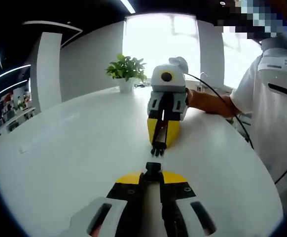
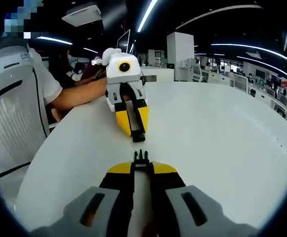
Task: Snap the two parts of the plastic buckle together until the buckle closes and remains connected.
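Both grippers pinch their buckle halves: left gripper socket, right gripper prongs, seemingly aligned, not yet snapped.

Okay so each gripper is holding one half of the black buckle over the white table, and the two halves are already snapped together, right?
Not snapped: both views show a gap of table between the pronged half in the right gripper and the socket half in the left gripper.

Above the table, the left gripper and right gripper are held facing, tips near but apart.
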